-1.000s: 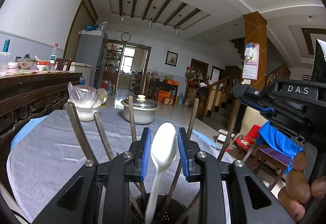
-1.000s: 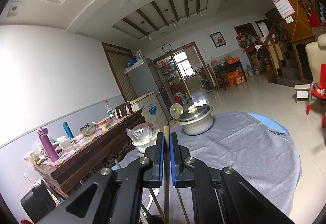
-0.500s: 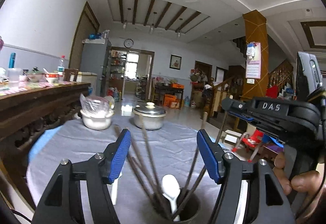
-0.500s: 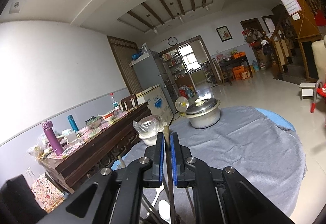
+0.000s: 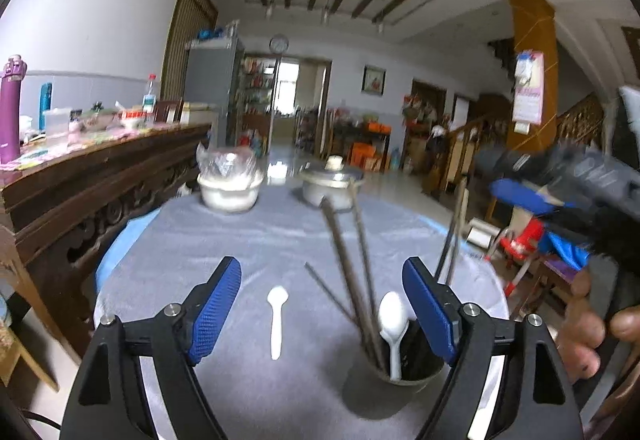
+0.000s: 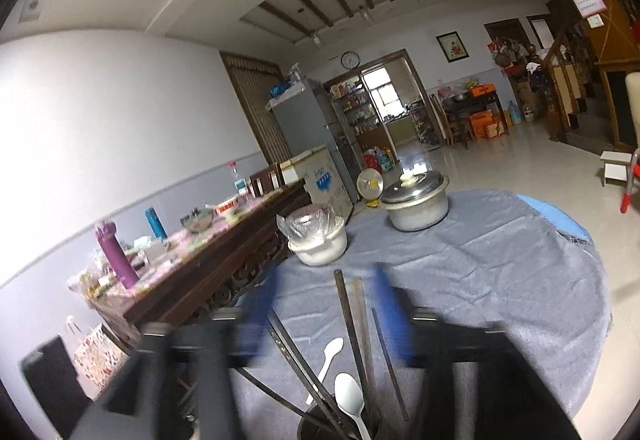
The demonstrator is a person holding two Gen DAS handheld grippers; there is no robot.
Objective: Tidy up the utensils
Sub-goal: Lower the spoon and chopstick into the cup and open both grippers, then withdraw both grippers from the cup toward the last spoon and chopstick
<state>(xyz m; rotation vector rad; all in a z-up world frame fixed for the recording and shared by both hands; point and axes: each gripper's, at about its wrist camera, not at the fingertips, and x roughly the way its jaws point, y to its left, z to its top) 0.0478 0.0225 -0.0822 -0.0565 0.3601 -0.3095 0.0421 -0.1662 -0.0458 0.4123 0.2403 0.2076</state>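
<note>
Left hand-held gripper [image 5: 322, 314]: jaws apart and opening, nothing between the pads. The dark utensil cup [image 5: 400, 368] is seen low between the jaws, nearer the right-side pad, standing on the grey-clothed tabletop [image 5: 256, 240]. A white spoon [image 5: 393, 320] and several dark chopsticks [image 5: 348, 260] stand in the cup. A second white spoon [image 5: 277, 316] lies flat on the cloth, ahead of the gripper and nearer its left-side pad, apart from the cup.

Right hand-held gripper [image 6: 332, 316]: jaws blurred, apart and opening. Chopsticks [image 6: 348, 316] stand in the gap between the pads; no contact with them is seen, so they are judged released into the cup [image 6: 340, 430].

Step in hand, as judged: the release into the cup is being completed; the loose spoon remains to be collected. To do this well, both grippers should be drawn clear of the leaning chopsticks before any sideways move, so that the cup is not tipped. The flat spoon should then be approached along its handle with jaws wide, and gripped at the handle, since the bowl end offers little purchase against the cloth.

View differences: the person's hand [image 5: 588, 324] on the right gripper's body is shown only by the left wrist camera. The loose spoon is seen whole there; in the right wrist view it [image 6: 330, 354] is partly hidden behind chopsticks. The lidded pot [image 6: 416, 204] and covered bowl [image 6: 318, 240], well ahead of both grippers, are sharper in the right wrist view.
</note>
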